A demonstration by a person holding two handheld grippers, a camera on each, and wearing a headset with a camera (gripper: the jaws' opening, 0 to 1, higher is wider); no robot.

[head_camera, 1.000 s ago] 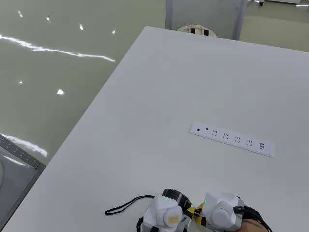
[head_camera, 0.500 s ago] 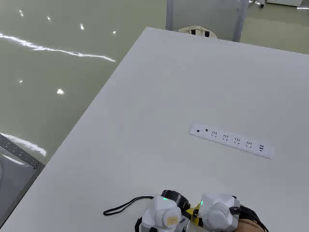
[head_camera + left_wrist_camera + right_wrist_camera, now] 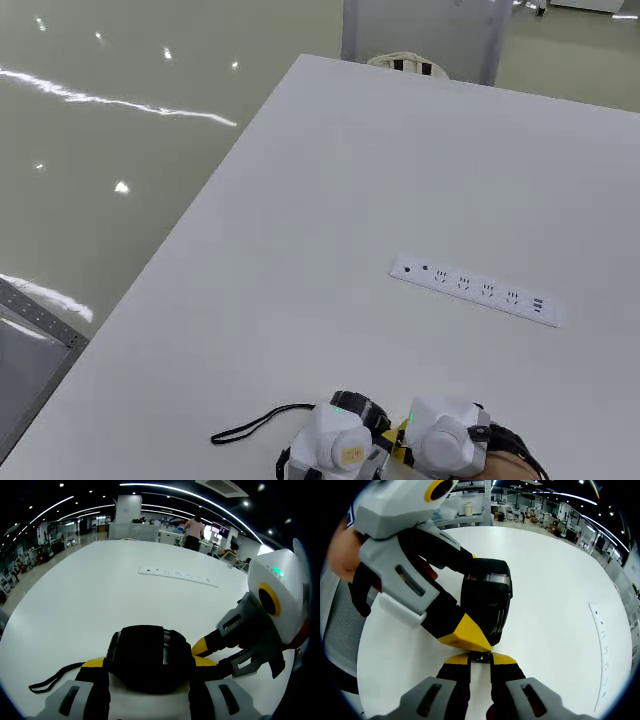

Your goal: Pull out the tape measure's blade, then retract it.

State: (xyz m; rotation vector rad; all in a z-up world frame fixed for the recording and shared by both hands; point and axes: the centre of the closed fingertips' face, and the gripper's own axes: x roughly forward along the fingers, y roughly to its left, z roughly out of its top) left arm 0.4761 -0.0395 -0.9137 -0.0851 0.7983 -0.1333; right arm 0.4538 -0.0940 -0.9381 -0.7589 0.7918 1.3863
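Left gripper (image 3: 149,664) jaws clamp the tape measure (image 3: 147,647), right gripper (image 3: 480,662) jaws pinch its blade tip (image 3: 480,656) — a thin hold that may slip mid-pull — blade snapping home

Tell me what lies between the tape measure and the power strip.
Nothing. In the left gripper view that stretch between the tape measure and the power strip is bare white table.

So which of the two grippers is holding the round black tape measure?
The left gripper: the black tape measure sits between its jaws. The right gripper only pinches the little tab at the tape measure's edge.
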